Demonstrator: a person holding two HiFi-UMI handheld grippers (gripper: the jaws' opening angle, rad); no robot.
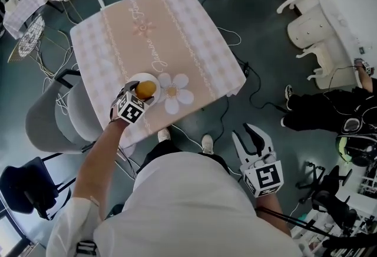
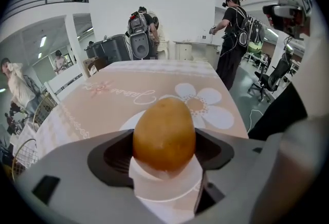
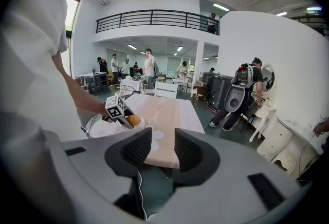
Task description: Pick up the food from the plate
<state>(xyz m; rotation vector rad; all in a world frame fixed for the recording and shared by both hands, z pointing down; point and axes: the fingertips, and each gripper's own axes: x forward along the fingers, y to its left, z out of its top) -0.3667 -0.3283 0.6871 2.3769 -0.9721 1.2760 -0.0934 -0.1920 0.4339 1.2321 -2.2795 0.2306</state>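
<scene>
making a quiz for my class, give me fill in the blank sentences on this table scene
The food lies on a white ___.
The jaws of the left gripper flank it; the right gripper has ___ between its jaws.
Next to it on the tablecloth is a white ___.
Missing words: plate; nothing; flower.

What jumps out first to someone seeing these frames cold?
An orange-brown, egg-shaped food fills the left gripper view, sitting on a white plate between the open jaws of the left gripper. In the head view that plate lies at the near edge of the pink-clothed table, and the right gripper hangs open and empty beside the table.
</scene>
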